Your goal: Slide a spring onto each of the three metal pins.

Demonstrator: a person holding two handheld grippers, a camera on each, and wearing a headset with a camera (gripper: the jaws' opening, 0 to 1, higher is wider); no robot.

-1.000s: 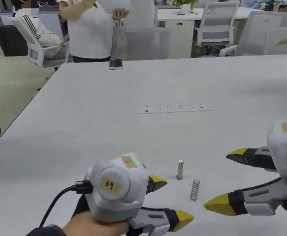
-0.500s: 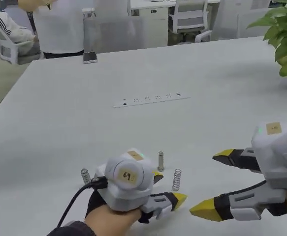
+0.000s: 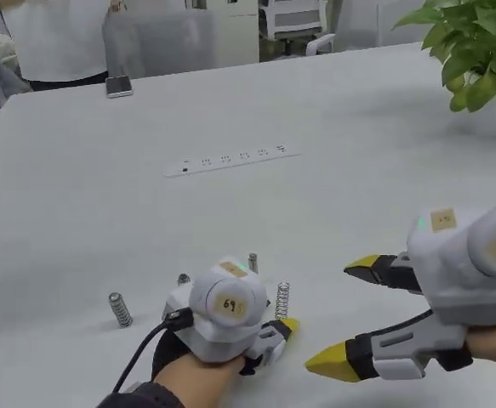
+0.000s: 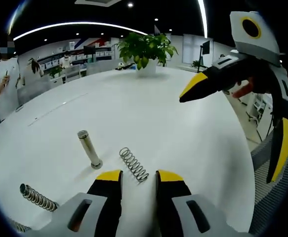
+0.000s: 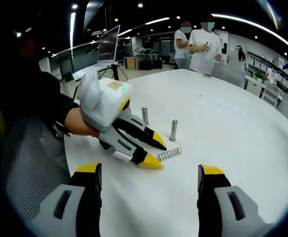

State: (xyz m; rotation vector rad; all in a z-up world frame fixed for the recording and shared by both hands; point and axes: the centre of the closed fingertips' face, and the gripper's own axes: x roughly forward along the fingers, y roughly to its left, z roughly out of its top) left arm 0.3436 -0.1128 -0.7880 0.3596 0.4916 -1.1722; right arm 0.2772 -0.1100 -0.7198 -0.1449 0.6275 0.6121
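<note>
**Left jaws narrow at a loose spring, right jaws wide and empty**

In the left gripper view, the left gripper (image 4: 139, 177) points its yellow-tipped jaws at a spring (image 4: 134, 164) that lies flat on the white counter (image 4: 148, 113). The jaws stand narrow, with a small gap, and grip nothing. The spring's near end sits right at the gap between the tips, and I cannot tell whether it touches them. From there the spring runs away toward 11 o'clock.

A bare pin (image 4: 89, 148) stands upright at 10 o'clock from that spring, close by but apart from it. A second spring (image 4: 35, 196) is at 8 o'clock from the jaws, near the edge of that view. In the right gripper view it stands upright beyond the left gripper's body.

In the head view, the right gripper (image 3: 343, 314) sits at 3 o'clock from the left gripper. Its jaws are spread wide with nothing between them, and they point toward the loose spring. Another pin top (image 3: 184, 279) peeks out at 11 o'clock from the left gripper's body, partly hidden by it.

A socket strip (image 3: 230, 159) lies at 12 o'clock farther up the counter. A phone (image 3: 118, 85) is near the far edge at 11 o'clock, and a potted plant (image 3: 469, 51) is at 1 o'clock.
</note>
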